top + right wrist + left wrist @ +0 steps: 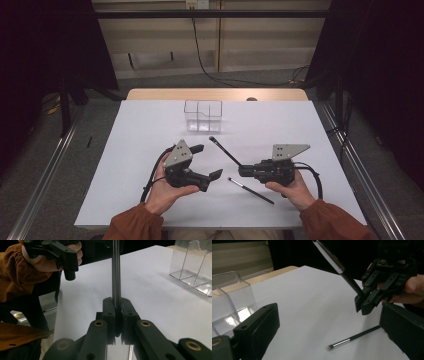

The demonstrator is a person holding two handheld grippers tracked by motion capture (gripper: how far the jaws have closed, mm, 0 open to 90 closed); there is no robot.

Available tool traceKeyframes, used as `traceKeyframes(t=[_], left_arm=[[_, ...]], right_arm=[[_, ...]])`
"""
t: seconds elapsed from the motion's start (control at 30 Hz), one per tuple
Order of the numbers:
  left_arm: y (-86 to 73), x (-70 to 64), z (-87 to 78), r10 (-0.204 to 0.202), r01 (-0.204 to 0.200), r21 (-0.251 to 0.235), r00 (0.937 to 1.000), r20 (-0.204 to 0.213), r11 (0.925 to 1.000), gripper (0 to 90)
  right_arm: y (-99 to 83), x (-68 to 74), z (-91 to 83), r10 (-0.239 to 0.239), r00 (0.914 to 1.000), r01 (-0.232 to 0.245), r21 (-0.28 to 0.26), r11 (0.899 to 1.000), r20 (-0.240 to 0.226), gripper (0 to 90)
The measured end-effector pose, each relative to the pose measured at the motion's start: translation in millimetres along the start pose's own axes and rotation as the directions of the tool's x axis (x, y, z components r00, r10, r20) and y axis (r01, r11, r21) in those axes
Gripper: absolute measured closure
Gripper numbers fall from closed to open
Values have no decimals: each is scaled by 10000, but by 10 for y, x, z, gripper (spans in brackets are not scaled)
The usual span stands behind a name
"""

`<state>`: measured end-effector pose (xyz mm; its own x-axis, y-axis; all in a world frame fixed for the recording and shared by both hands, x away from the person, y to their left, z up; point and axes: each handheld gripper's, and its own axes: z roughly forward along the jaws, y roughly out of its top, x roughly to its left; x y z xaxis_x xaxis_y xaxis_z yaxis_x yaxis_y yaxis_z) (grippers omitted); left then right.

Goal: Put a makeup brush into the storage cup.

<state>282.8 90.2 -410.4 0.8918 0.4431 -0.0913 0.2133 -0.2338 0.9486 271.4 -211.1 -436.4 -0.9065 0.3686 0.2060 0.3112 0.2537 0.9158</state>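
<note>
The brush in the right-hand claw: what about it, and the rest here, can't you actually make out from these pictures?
- Held brush: its handle end is buried between the jaws of the right gripper; the right gripper view's top edge cuts off its far end.
- Second brush on the table: the left gripper's near jaw covers its handle end in the left gripper view.
- Clear organizer: too small in the high view to tell whether anything is inside.

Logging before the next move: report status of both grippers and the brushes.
Right gripper shut on a brush, held off the table. Left gripper open, holding nothing. Second brush flat on the table. Clear box beyond, nothing in the way.
</note>
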Motion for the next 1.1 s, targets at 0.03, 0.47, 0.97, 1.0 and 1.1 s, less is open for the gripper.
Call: traceKeyframes(t=[0.03,0.47,0.97,1.0,1.1], left_arm=[[15,5,19,17,-17,-31,9997,236,10000,39],[76,-20,125,-170,177,-560,9998,130,9983,222],[136,-25,191,-577,620,-690,9964,625,9957,577],[132,-21,191,-642,692,-705,9955,701,9951,610],[122,-2,183,-949,1013,-796,9922,803,9917,655]], right_arm=[[0,-1,0,5,10000,-5,-2,10000,-7,840],[-18,-7,27,28,10000,-28,153,9999,-34,840],[-48,-4,68,28,10000,-27,282,9996,-42,840],[-50,-2,71,7,10000,-5,291,9996,-54,840],[-54,2,78,-9,10000,11,339,9994,-73,840]])
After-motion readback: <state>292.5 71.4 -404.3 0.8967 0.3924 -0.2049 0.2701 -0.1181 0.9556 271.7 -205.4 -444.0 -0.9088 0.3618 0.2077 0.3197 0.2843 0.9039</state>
